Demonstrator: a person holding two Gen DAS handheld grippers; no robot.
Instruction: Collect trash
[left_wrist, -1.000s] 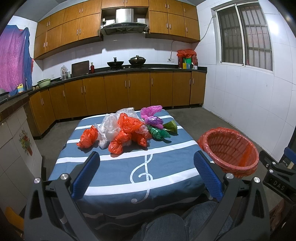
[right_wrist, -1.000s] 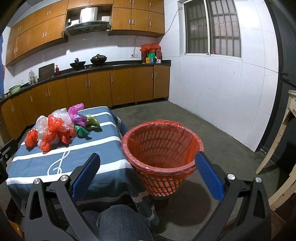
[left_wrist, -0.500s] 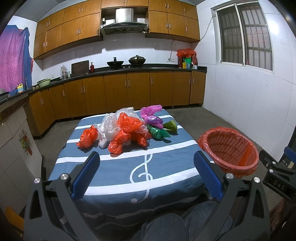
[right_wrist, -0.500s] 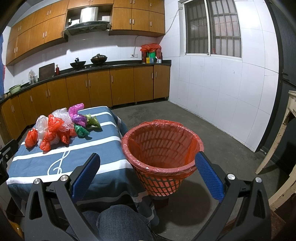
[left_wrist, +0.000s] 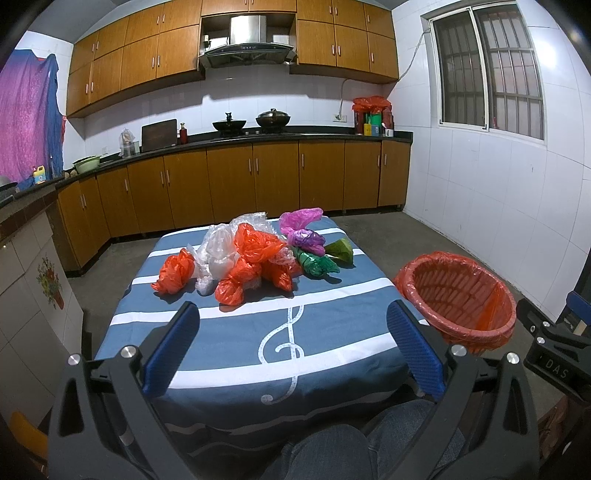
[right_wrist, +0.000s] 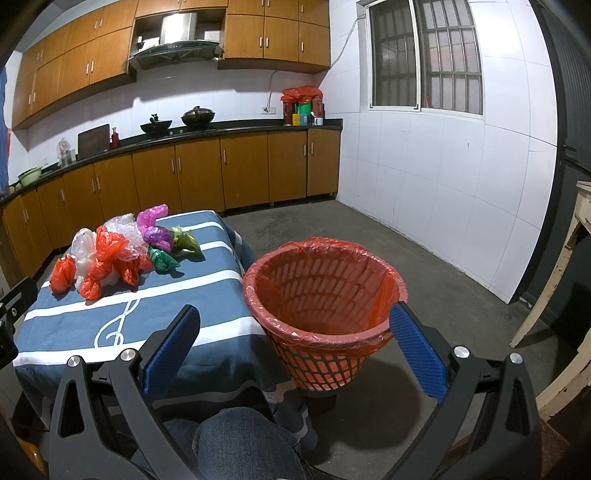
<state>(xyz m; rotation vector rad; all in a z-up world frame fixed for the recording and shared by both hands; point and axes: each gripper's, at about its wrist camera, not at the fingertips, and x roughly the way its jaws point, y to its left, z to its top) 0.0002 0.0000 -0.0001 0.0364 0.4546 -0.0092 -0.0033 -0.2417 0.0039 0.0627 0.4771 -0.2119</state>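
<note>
Nothing has changed over the last second: both views match the earlier ones, so the collecting has not started. Both grippers stay put, well short of the pile.

In the left wrist view the left gripper (left_wrist: 293, 345) sits low in the frame with its jaws spread wide and nothing between them, aimed up the blue striped counter (left_wrist: 236, 354). The trash is a heap of knotted plastic bags at frame centre: an orange bag (left_wrist: 173, 275) out on the left, a clear bag (left_wrist: 218, 254) beside it, a bigger orange bundle (left_wrist: 255, 258) touching that, then a purple bag (left_wrist: 301, 232) and a green bag (left_wrist: 316, 264) on the right side of the heap. All of it lies on the counter, none in the bin.

In the right wrist view the right gripper (right_wrist: 295, 347) is also wide open and empty, pointed at the orange-lined basket (right_wrist: 321, 291) standing on the floor just beside the counter's right edge. The liner looks empty from here.

My read: this is the starting pose. The orange bundle nearest the left jaws looks like the easy first pick, and thin crumpled plastic will likely need a deep pinch or it slips free.
</note>
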